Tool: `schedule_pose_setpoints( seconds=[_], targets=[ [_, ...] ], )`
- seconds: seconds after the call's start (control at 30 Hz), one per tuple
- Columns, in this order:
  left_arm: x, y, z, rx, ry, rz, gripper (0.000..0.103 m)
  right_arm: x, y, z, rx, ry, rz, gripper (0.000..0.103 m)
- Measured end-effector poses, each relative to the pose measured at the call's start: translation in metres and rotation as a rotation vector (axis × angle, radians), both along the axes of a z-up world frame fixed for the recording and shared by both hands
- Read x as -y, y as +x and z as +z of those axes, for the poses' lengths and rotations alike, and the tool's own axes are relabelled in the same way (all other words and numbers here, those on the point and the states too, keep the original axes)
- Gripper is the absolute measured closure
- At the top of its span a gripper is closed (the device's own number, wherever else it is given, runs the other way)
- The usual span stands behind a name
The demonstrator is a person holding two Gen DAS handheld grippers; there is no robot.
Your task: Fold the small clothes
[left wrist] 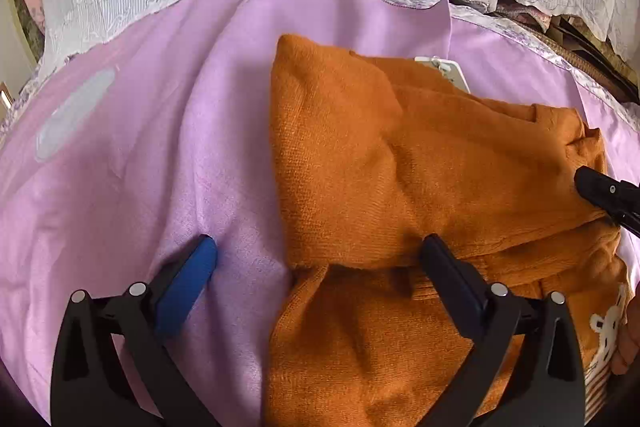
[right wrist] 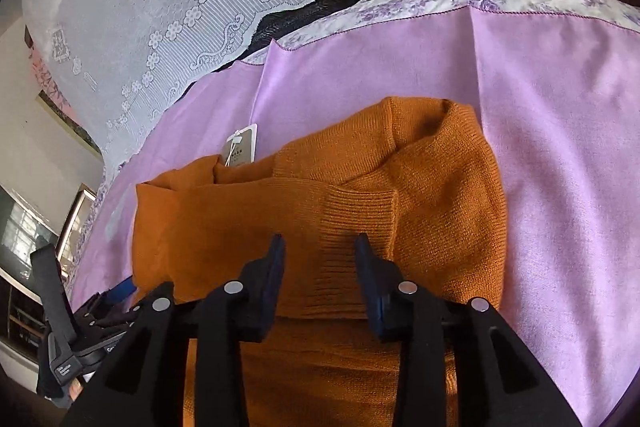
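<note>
Though folded, the orange sweater (right wrist: 320, 195) lies crosswise.

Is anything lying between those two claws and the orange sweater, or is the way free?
Nothing visible blocks either one. The right gripper sits open just above the orange sweater, over a ribbed cuff. The left gripper is open at the sweater's edge on the pink sheet. A paper tag lies well clear.
</note>
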State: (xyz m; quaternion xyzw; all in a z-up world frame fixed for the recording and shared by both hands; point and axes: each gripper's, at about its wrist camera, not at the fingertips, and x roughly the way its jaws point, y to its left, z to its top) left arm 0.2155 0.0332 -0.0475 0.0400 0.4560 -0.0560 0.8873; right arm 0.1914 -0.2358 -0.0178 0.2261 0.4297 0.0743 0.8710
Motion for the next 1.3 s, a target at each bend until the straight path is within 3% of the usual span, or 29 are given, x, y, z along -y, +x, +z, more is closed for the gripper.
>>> schedule_pose_setpoints(
  seconds=[0.3, 0.4, 0.47, 0.6, 0.77, 0.87, 0.97, 1.03, 1.13, 1.3],
  targets=[
    [-0.014, -0.006, 0.024, 0.068, -0.084, 0.014, 0.004, 0.007, -0.007, 0.017, 0.063, 0.021, -0.023, 0.067],
    [-0.018, 0.005, 0.006, -0.024, -0.092, 0.024, 0.004, 0.019, -0.004, 0.008, 0.038, 0.042, -0.052, 0.065],
    [-0.011, 0.005, -0.001, -0.024, -0.046, 0.023, 0.004, 0.021, 0.000, -0.004, -0.005, 0.086, -0.048, 0.065],
    [-0.002, -0.011, 0.004, 0.018, 0.030, 0.008, 0.005, 0.012, -0.005, -0.004, 0.003, 0.015, -0.043, 0.065],
    [-0.006, -0.053, 0.017, 0.017, -0.064, -0.061, 0.005, 0.006, -0.043, 0.009, 0.043, 0.002, -0.037, 0.062],
    [-0.001, -0.080, 0.008, -0.010, -0.036, -0.095, 0.005, -0.007, -0.069, 0.006, 0.028, -0.039, 0.012, 0.062],
    [0.008, -0.107, -0.006, -0.022, 0.077, -0.108, 0.005, -0.021, -0.094, -0.003, -0.004, -0.132, 0.032, 0.063],
    [0.008, -0.127, -0.006, 0.000, 0.109, -0.113, 0.005, -0.030, -0.109, -0.008, -0.018, -0.209, 0.044, 0.063],
    [-0.003, -0.151, -0.006, -0.003, 0.089, -0.101, 0.004, -0.041, -0.139, -0.007, -0.002, -0.299, 0.059, 0.059],
    [-0.019, -0.188, -0.004, -0.013, 0.035, -0.108, 0.004, -0.041, -0.194, -0.008, 0.010, -0.318, 0.081, 0.050]
  ],
)
